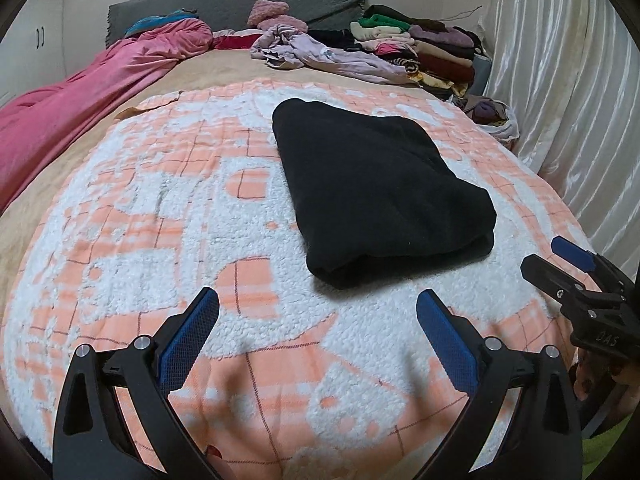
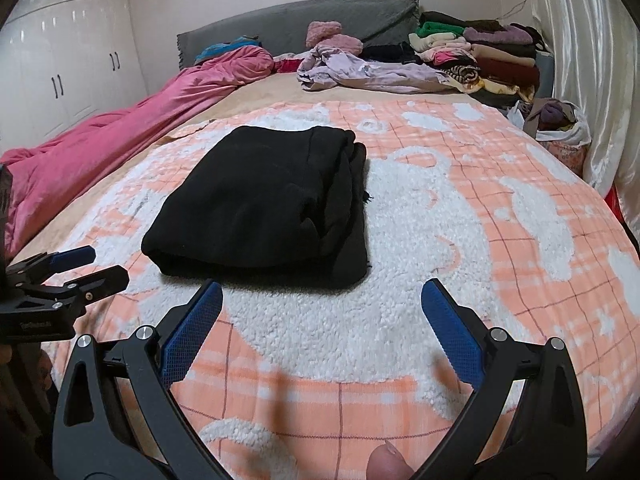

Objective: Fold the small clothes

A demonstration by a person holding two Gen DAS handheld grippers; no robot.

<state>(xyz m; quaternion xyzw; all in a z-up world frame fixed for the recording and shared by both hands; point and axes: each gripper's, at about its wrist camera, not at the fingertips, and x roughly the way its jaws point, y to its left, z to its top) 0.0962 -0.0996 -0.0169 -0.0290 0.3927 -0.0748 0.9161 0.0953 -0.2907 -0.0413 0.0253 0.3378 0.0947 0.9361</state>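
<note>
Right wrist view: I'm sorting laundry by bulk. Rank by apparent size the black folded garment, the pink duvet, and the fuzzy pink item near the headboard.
1. pink duvet
2. black folded garment, though nearness may enlarge it
3. fuzzy pink item, farthest away

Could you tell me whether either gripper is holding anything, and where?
Nothing: left gripper and right gripper are open, short of the folded black garment.

Orange-and-white blanket (image 2: 460,240): bare right and near of the folded black garment (image 2: 264,204), passable. Pink duvet (image 2: 120,128) lines the left edge. Clothes pile (image 2: 472,56) and bag (image 2: 560,124) crowd the far-right corner.
</note>
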